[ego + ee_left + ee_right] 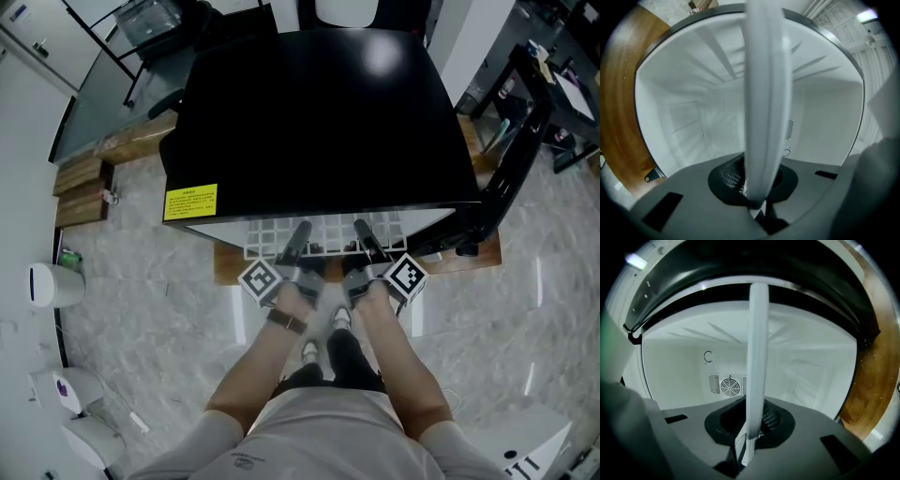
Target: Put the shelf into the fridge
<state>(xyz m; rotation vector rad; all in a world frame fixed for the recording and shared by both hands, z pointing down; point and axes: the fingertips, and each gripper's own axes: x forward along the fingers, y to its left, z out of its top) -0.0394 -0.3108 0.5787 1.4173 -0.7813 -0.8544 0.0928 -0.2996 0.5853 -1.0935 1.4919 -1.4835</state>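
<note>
left gripper (298, 234) and right gripper (362, 232): each clamped on the front bar of the white wire shelf (267, 236), which sits partly inside the fridge (319, 112). risk: an uneven push may skew the shelf and jam it against the side walls.

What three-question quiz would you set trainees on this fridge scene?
1. True or false: the left gripper is shut on the shelf.
2. Relative to the fridge, the shelf is: A wholly inside; B partly sticking out at the front; C lying on top.
3. Fill in: the label on the fridge's top is coloured ____.
Key: 1 true; 2 B; 3 yellow.
</note>
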